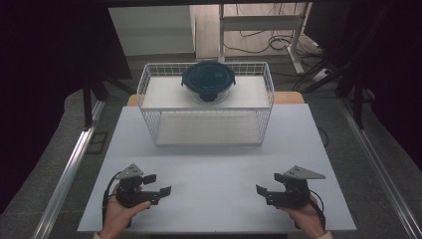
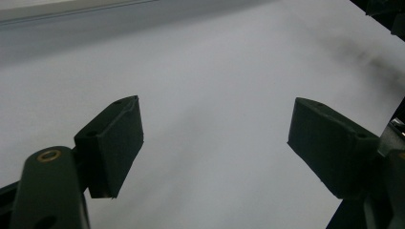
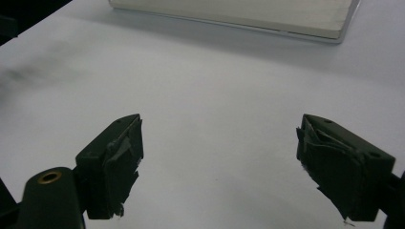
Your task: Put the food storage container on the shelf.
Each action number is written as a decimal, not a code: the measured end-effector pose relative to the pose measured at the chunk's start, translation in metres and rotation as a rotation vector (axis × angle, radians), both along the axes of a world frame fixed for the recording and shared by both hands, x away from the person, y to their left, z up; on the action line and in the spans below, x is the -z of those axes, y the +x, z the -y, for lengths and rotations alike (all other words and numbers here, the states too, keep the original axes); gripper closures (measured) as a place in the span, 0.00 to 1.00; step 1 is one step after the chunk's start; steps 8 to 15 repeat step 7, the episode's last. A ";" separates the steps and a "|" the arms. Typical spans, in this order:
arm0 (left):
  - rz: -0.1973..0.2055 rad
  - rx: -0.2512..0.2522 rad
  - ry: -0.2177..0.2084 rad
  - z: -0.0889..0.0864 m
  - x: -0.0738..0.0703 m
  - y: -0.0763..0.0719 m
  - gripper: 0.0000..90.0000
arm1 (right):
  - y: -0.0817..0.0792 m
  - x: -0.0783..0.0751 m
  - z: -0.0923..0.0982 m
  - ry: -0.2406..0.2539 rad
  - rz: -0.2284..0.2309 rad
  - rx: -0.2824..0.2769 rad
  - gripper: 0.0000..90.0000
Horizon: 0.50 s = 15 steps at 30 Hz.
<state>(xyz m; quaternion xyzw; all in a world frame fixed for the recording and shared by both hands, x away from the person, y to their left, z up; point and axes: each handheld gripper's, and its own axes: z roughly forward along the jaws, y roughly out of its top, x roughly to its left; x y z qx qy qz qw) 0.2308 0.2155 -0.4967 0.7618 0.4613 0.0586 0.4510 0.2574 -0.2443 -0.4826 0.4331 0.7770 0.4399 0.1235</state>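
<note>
Dark surroundings frame a white table (image 1: pixel 219 164) that stands on a grey floor, with desk legs and loose cables beyond its far edge. On the far half of the table stands a white wire basket (image 1: pixel 149 82), open at the top and fitted with a pale shelf. A round container with a dark blue lid (image 1: pixel 208 79) rests on that shelf, near the middle of the basket's width and toward its back; the clear body is just visible below the lid.

At the near edge, well apart from the basket, a person's two hands each hold a black two-jaw gripper low over the bare tabletop. The left gripper (image 1: pixel 158 185) sits at the near left, jaws pointing toward the table's centre. Its jaws stand wide apart and released, with nothing between them; the left gripper view confirms bare white surface in the gap. The right gripper (image 1: pixel 266 185) sits at the near right, jaws pointing inward toward the left gripper. Its jaws are likewise spread and released, empty, with worn tape on the pads (image 3: pixel 119 148).
</note>
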 end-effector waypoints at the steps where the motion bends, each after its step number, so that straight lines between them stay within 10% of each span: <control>1: 0.000 -0.001 0.001 0.000 0.000 0.000 0.21 | 0.000 0.000 0.001 0.001 0.006 0.005 0.18; 15: 0.003 -0.015 0.001 -0.003 0.000 0.001 0.21 | 0.001 -0.002 0.004 0.009 0.013 0.018 0.18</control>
